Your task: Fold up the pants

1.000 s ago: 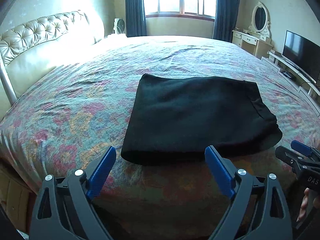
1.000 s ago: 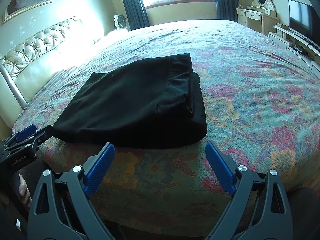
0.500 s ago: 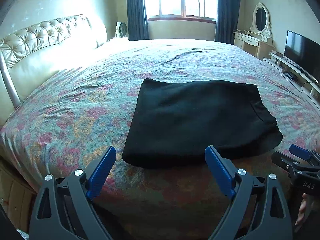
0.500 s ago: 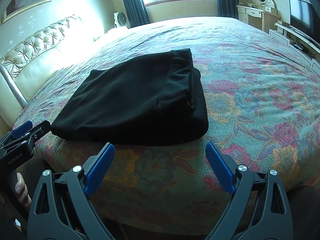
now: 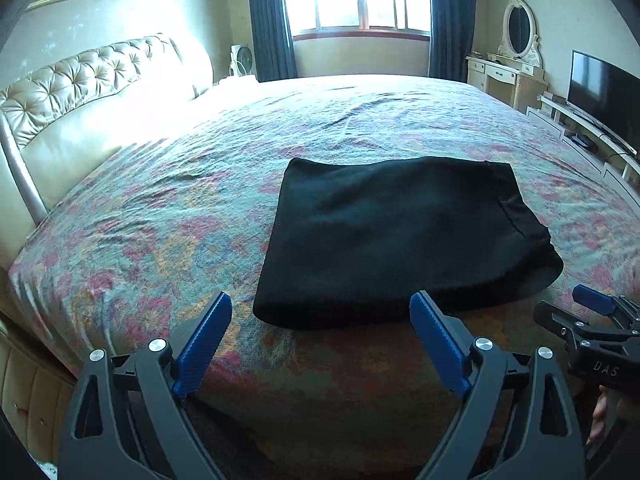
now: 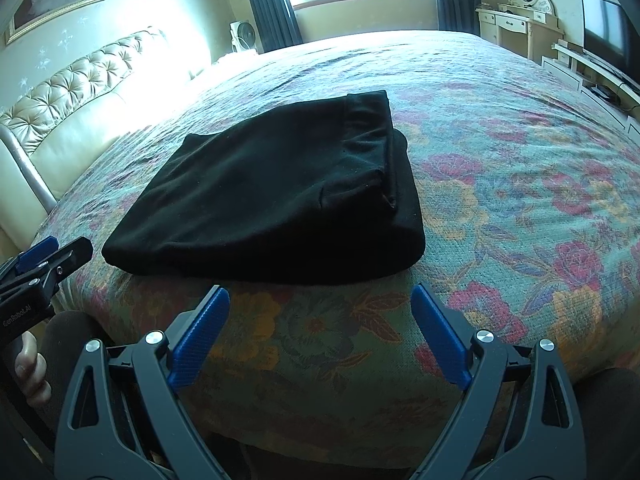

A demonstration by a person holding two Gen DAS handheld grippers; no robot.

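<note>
Black pants [image 5: 400, 240] lie folded into a flat rectangle near the front edge of the bed [image 5: 160, 216], waistband toward the right. My left gripper [image 5: 322, 304] hovers just short of the fold's near edge, jaws wide apart with nothing between them. In the right wrist view the same pants [image 6: 280, 200] lie ahead, and my right gripper [image 6: 320, 294] stands open just in front of their near edge, empty. Each gripper shows at the other view's side: the right gripper [image 5: 576, 312] and the left gripper [image 6: 56, 252].
The floral bedspread [image 6: 520, 184] covers the whole bed. A tufted cream headboard [image 5: 80, 92] runs along the left. A dresser with mirror [image 5: 512, 72] and a television [image 5: 600, 96] on a low stand line the right wall. A person's fingers [image 6: 32, 372] grip the left handle.
The left wrist view has drifted slightly, so the pants sit a little farther off in it. The right gripper has not moved. Both stay open.
</note>
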